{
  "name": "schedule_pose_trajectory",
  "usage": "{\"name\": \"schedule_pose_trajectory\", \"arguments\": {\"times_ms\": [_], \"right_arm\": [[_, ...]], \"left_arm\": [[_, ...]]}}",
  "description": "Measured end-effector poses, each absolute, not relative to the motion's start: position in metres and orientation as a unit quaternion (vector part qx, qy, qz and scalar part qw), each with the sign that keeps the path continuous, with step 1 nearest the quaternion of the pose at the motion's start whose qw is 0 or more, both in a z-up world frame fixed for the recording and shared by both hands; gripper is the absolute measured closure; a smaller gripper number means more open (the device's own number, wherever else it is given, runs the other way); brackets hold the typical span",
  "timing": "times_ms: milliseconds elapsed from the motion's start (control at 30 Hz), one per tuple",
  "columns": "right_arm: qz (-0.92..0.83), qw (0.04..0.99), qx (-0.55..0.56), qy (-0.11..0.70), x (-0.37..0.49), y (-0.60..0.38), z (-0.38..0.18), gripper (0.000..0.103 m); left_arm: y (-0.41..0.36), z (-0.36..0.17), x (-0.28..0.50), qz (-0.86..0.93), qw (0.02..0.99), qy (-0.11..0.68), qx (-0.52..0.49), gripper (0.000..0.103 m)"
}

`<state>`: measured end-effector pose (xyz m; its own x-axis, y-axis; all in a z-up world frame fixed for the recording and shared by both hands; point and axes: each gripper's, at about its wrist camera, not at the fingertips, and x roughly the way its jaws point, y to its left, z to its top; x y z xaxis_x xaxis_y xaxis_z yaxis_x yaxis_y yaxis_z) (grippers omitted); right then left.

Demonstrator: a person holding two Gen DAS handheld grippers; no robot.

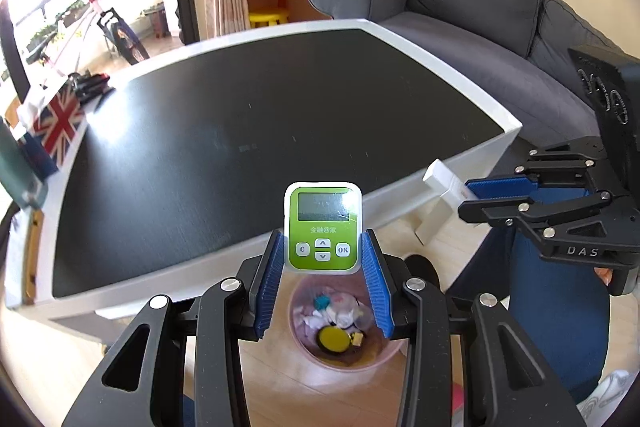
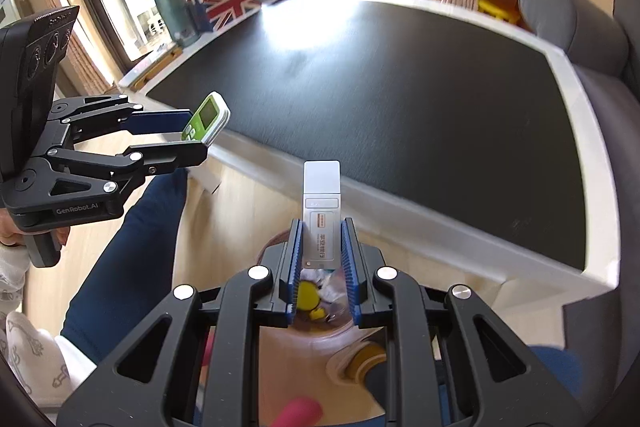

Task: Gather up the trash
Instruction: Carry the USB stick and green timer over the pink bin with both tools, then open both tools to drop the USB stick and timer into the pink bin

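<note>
Green keypad device (image 1: pixel 322 227) sits clamped between blue pads of left gripper (image 1: pixel 323 251), lower half pinched, screen end sticking out past fingertips, long axis in line with fingers. White USB-style stick (image 2: pixel 321 211) clamped the same way in right gripper (image 2: pixel 320 243), capped end pointing forward, long axis along fingers. Both grippers tilt steeply down, side by side, near edge of black-topped white table (image 1: pixel 440 67). Pink trash bin (image 1: pixel 344 359) on wood floor right under left gripper, tissues and yellow lid inside; bin partly hidden under right gripper. Person's blue-trousered leg (image 2: pixel 132 247) between grippers.
</note>
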<state>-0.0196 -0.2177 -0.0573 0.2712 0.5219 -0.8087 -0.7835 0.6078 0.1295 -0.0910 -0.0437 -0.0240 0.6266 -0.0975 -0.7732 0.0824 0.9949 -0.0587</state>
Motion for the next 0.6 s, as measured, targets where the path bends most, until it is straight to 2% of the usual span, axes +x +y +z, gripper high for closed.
{"name": "schedule_pose_trajectory", "arguments": {"times_ms": [233,300,333,367,400,467,500,600], "right_arm": [[0.432,0.758,-0.137,0.468,-0.029,-0.217,-0.087,0.084],[0.432,0.757,-0.139,0.47,-0.029,-0.216,-0.09,0.08],[0.429,0.759,-0.139,0.471,-0.029,-0.217,-0.091,0.074],[0.425,0.762,-0.136,0.469,-0.028,-0.217,-0.091,0.054],[0.423,0.764,-0.133,0.468,-0.027,-0.219,-0.09,0.039],[0.418,0.771,-0.125,0.464,-0.025,-0.222,-0.088,0.032],[0.416,0.772,-0.124,0.464,-0.024,-0.224,-0.088,0.021],[0.409,0.78,-0.122,0.458,-0.022,-0.225,-0.085,0.009]], "left_arm": [[-0.042,-0.041,-0.102,-0.057,0.895,0.442,-0.026,0.064],[-0.042,-0.044,-0.103,-0.057,0.894,0.444,-0.028,0.064],[-0.041,-0.045,-0.103,-0.057,0.893,0.445,-0.028,0.064],[-0.041,-0.046,-0.103,-0.057,0.893,0.446,-0.029,0.064],[-0.041,-0.047,-0.102,-0.057,0.892,0.447,-0.029,0.064],[-0.04,-0.05,-0.103,-0.058,0.891,0.45,-0.031,0.064],[-0.04,-0.051,-0.103,-0.059,0.89,0.451,-0.032,0.064],[-0.042,-0.055,-0.102,-0.062,0.888,0.455,-0.033,0.064]]}}
